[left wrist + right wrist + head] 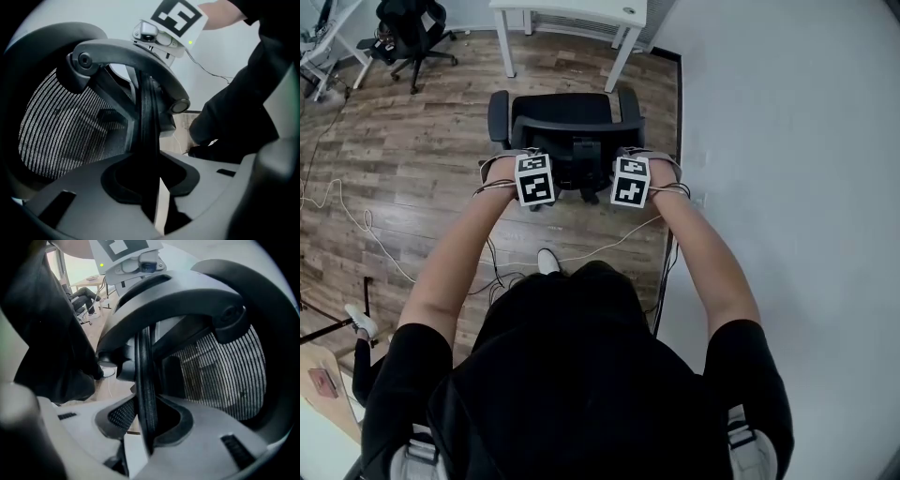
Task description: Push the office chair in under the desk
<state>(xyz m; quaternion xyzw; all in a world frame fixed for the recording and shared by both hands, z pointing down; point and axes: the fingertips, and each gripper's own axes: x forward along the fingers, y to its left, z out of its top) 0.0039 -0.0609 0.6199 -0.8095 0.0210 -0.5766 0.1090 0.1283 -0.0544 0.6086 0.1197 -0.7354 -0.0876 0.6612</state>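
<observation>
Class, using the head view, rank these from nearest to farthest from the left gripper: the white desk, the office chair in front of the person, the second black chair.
1. office chair: right at the left gripper, backrest rim between its jaws.
2. white desk: straight ahead, beyond that chair.
3. second black chair: farthest, off at the upper left.

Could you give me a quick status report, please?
Clamped on top rim of chair: left hand-held gripper, right hand-held gripper. Chair short of desk, not yet under it. No obstacle seen between them.
</observation>
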